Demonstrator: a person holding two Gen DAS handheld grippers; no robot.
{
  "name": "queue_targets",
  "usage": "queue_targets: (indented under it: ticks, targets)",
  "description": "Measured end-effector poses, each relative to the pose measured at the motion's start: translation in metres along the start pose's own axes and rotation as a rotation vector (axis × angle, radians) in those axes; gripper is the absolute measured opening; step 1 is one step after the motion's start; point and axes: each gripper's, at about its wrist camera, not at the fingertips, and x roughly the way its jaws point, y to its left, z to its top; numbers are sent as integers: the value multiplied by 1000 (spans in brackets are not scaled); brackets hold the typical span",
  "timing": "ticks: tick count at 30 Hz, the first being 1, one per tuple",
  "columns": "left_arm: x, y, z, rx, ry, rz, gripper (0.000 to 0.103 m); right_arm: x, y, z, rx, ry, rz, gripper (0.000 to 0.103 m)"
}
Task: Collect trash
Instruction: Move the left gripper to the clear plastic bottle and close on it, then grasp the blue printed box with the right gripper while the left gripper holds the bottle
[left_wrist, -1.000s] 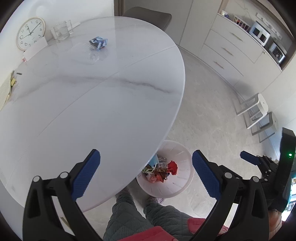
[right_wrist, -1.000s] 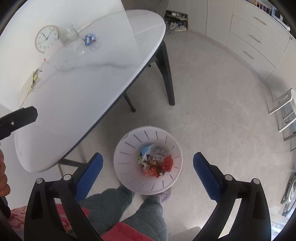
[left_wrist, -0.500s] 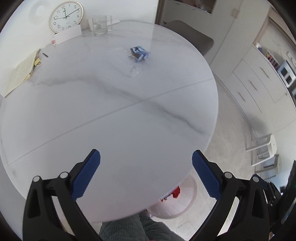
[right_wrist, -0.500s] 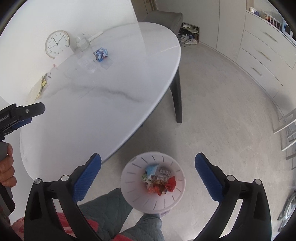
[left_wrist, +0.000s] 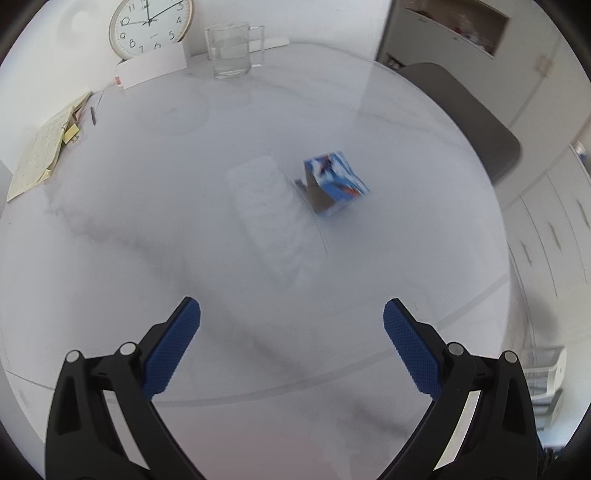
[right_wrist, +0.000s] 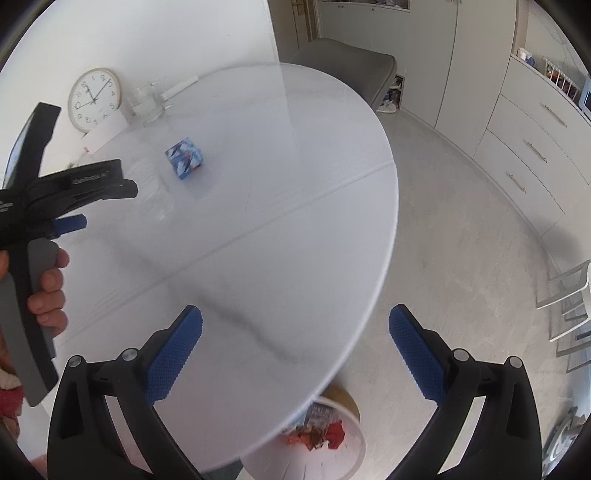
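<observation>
Left wrist view: left tool (left_wrist: 291, 325) wide and empty above worktop (left_wrist: 147, 266), lined up on blue carton (left_wrist: 334, 181) beside clear plastic tray (left_wrist: 269, 214); right tool (right_wrist: 295, 328) wide, empty, parked near bin (right_wrist: 354, 454), likely for drop-off.

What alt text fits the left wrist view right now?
The open left claw hovers over a white marble table, aimed at a crumpled blue-and-white carton beside a clear plastic tray. A clock and glass jug stand behind.
</observation>
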Motion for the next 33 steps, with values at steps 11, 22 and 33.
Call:
queue_targets:
  ticks: [11,22,33]
  targets:
    - [85,4,47,-131,109,72,95,70,21,79,-53,51,-2,101]
    - [94,9,51,-120,144,61,69,99,41,107,-87,88,14,101]
    - [75,54,55,12,98,93,67,144,96,135,-194,126,100,101]
